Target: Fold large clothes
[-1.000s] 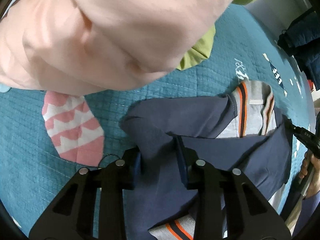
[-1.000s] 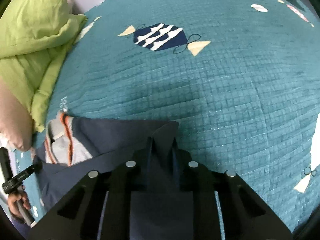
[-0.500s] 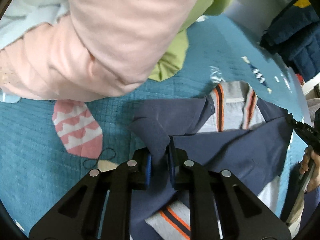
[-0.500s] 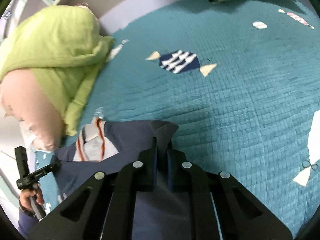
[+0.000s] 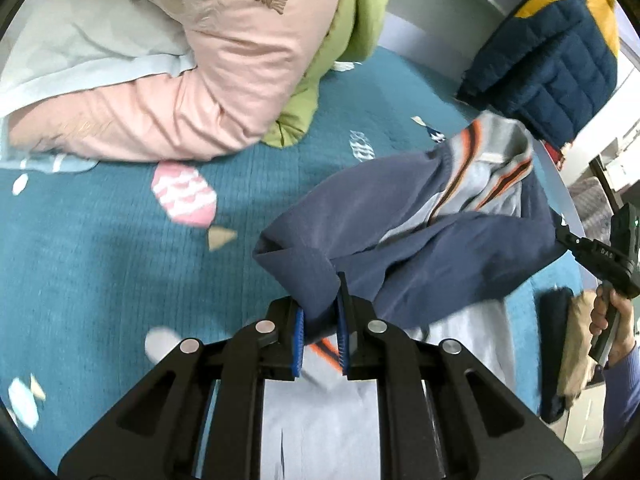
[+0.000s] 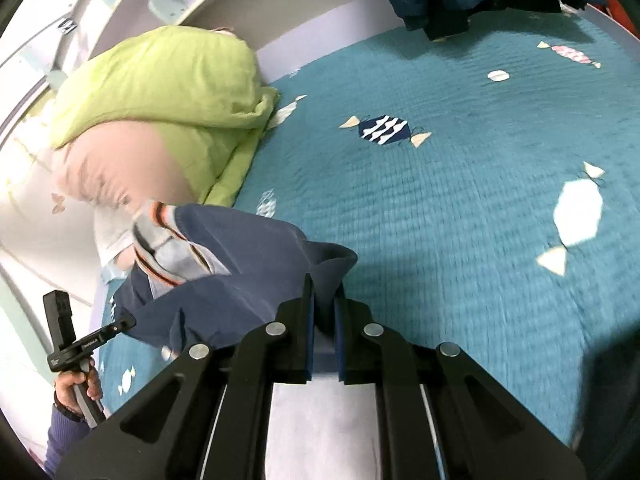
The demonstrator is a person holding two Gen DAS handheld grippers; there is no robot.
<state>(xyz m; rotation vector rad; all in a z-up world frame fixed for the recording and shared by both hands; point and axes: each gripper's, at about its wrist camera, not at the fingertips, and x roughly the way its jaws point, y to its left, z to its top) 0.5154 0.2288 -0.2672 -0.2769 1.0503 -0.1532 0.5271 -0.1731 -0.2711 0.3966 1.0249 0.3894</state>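
A navy garment with a grey collar striped orange and black hangs stretched between my two grippers above the teal bedspread. My left gripper is shut on one navy shoulder fold. My right gripper is shut on the other shoulder fold of the same garment. The garment's pale inner side hangs below the left gripper. Each view shows the other hand-held gripper at its edge: the right one, the left one.
A pink quilt and green bedding are piled at the head of the bed. A navy and yellow puffer jacket lies at the far side. The teal bedspread with candy motifs spreads out to the right.
Both grippers have lifted the garment up off the bedspread and drawn back. The collar now hangs in the air between them. The left gripper's jaws closed tighter on the fold.
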